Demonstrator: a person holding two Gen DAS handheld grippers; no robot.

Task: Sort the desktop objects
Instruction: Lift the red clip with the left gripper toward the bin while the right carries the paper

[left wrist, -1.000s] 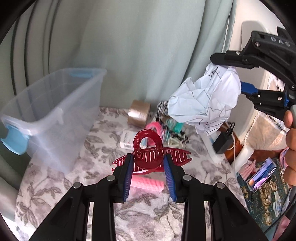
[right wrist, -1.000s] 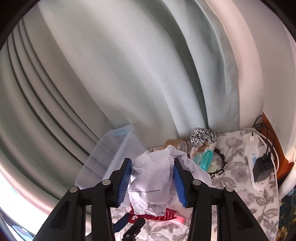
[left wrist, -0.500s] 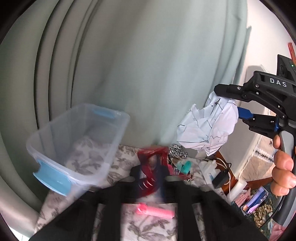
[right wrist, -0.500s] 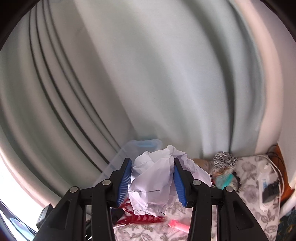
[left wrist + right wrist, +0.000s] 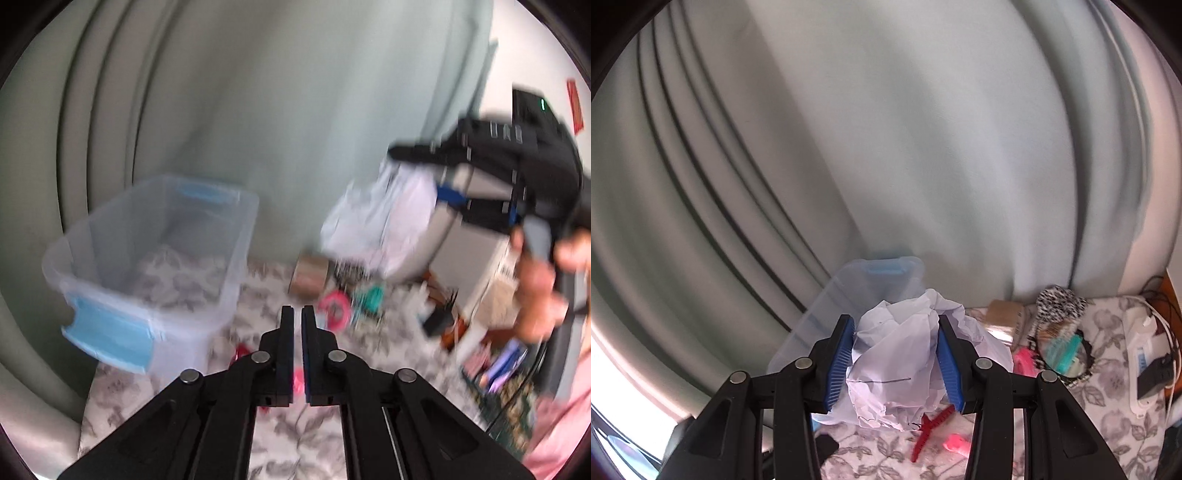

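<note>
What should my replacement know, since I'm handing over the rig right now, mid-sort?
Left claw: shut, empty.
Right claw: shut on the crumpled paper, held up in front of the clear bin.
The red hair clip and pink roller lie on the table, outside the bin.
Done: the bin looks empty, so nothing is sorted yet.
Left: paper, clip, roller, tape roll.

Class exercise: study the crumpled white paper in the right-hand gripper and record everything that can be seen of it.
The crumpled white paper is a loose, creased wad of thin sheet with faint dark pen lines on it. The right gripper is shut on it, one blue ribbed pad pressing each side, with folds bulging above and below. It hangs in the air, clear of the floral tablecloth, in front of the clear plastic bin with blue handles. Only the pads touch it.
</note>
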